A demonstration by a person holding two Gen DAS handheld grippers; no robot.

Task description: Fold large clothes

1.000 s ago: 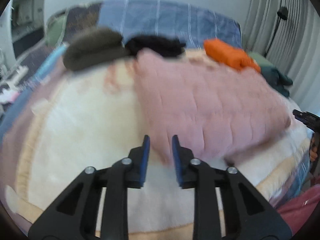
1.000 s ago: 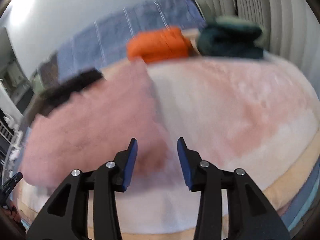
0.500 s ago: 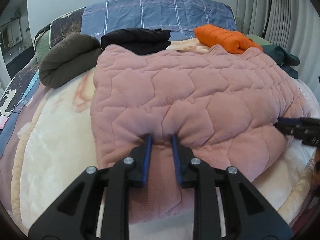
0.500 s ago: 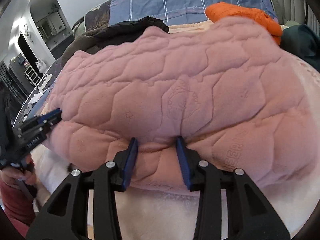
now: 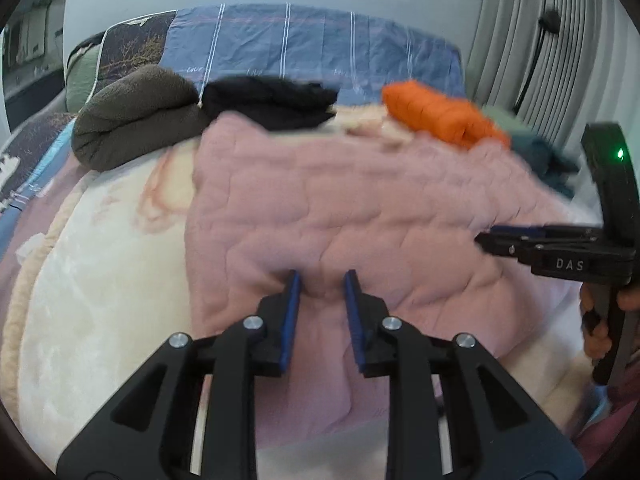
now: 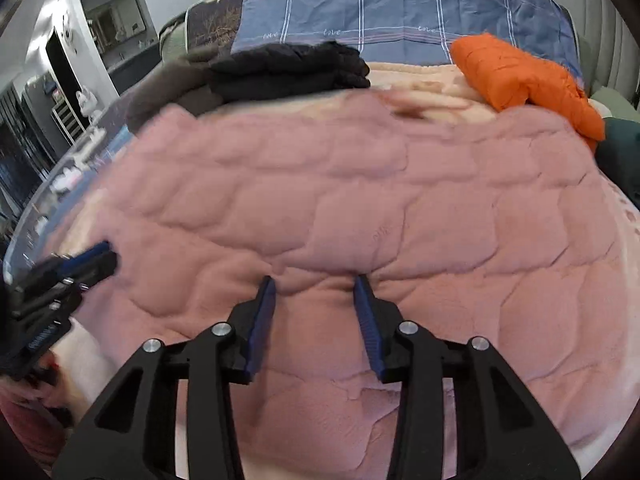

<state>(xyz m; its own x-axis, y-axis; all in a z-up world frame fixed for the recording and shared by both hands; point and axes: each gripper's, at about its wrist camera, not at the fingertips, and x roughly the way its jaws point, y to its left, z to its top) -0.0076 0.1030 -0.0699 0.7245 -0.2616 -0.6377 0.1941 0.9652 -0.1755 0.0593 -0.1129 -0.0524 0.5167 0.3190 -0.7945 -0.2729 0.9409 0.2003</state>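
Observation:
A pink quilted garment (image 5: 340, 208) lies folded on the bed and also fills the right wrist view (image 6: 360, 208). My left gripper (image 5: 320, 280) is open, its fingertips pressed into the garment's near edge. My right gripper (image 6: 314, 284) is open, its fingertips against the garment's near fold. Each gripper shows in the other's view: the right one at the garment's right side (image 5: 520, 240), the left one at its left side (image 6: 80, 264).
Folded clothes line the far side: olive-brown fleece (image 5: 132, 120), black garment (image 5: 272, 100), orange jacket (image 5: 440, 116), dark teal garment (image 5: 548, 156). A cream plush blanket (image 5: 100, 260) covers the bed. A blue checked pillow (image 5: 312, 52) lies behind. Curtains (image 5: 532, 40) hang at right.
Both grippers have closed in on the pink garment from open bed and now press into its near edge. The left jaws have widened a little since half a second ago.

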